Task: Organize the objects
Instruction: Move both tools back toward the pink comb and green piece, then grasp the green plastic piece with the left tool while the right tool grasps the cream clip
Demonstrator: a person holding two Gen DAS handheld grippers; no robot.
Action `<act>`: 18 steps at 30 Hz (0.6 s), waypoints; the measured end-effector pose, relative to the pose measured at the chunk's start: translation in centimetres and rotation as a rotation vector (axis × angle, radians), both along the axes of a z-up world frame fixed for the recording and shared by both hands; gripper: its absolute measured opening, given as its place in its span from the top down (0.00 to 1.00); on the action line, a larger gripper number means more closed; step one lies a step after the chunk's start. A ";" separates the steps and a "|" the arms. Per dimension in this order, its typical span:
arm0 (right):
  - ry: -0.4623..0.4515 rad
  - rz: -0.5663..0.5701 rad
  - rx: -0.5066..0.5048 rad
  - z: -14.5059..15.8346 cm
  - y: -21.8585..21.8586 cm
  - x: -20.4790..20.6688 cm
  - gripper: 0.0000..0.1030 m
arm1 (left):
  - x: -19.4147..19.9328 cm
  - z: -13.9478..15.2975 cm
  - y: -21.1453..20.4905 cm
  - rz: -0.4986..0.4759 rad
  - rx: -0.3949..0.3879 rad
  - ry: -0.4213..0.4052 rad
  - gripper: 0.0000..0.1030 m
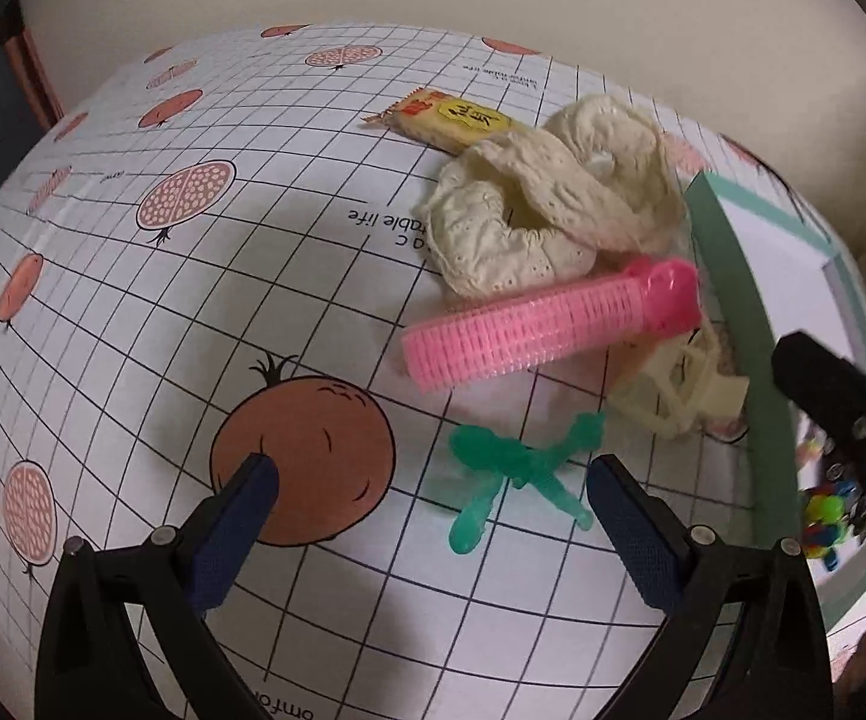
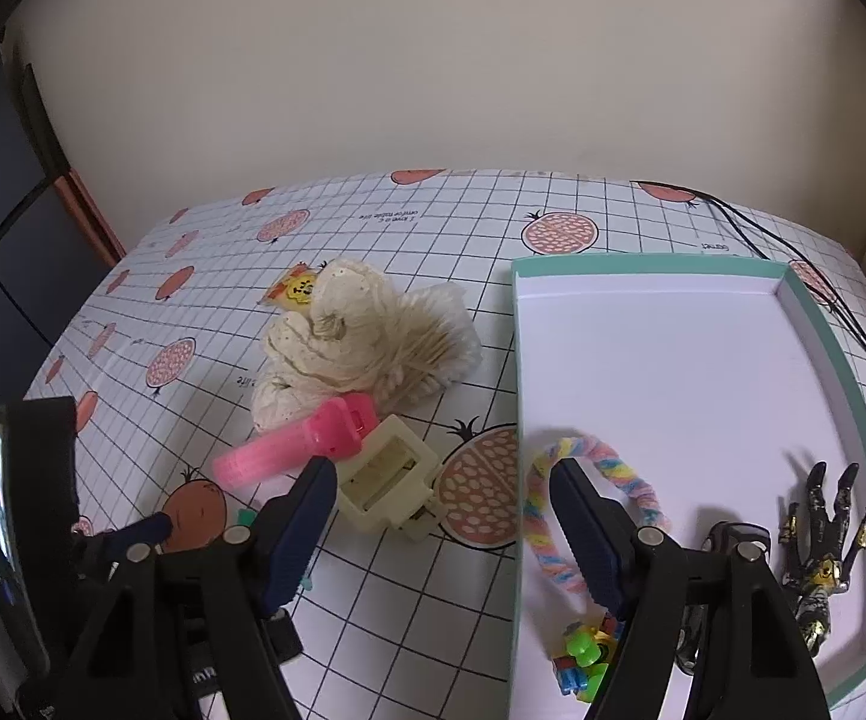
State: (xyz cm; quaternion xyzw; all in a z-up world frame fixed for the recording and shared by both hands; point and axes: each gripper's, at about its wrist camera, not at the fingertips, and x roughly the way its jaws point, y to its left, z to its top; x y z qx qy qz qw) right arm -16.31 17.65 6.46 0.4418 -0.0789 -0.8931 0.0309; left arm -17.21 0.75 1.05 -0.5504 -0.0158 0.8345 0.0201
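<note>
On the worktop [image 2: 409, 228] outside the tray: one snack packet [image 1: 448, 115], one cream lace cloth bundle [image 1: 553, 204], one pink hair roller [image 1: 529, 324], one cream plastic clip [image 2: 388, 483] and one green toy figure [image 1: 517, 468].

One teal-rimmed tray [image 2: 661, 261] sits toward the worktop's right edge, and in it lie one pastel twisted rope loop [image 2: 583, 510], one bright block toy [image 2: 583, 657] and one black-and-gold skeletal hand [image 2: 823, 546].

Two tools are in view, the left tool [image 1: 433, 495] and the right tool [image 2: 442, 504].
</note>
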 end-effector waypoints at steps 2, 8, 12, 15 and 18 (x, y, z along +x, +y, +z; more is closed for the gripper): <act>-0.002 0.005 -0.002 -0.1 -0.1 0.0 0.26 | 0.0 0.0 -0.3 0.020 -0.023 0.009 0.01; -0.013 0.020 -0.005 -0.5 -0.9 -0.3 0.26 | -0.1 0.2 -1.8 0.088 -0.046 0.024 0.01; -0.027 0.027 0.001 -0.9 -1.2 -0.6 0.26 | -0.2 0.2 -2.9 0.142 -0.023 0.028 0.01; -0.039 0.028 0.003 -1.3 -1.3 -0.8 0.26 | 0.0 0.2 -3.6 0.168 -0.020 0.039 0.01; -0.041 0.030 0.002 -1.4 -1.4 -1.0 0.26 | -0.4 0.1 -4.5 0.182 -0.004 0.047 0.01</act>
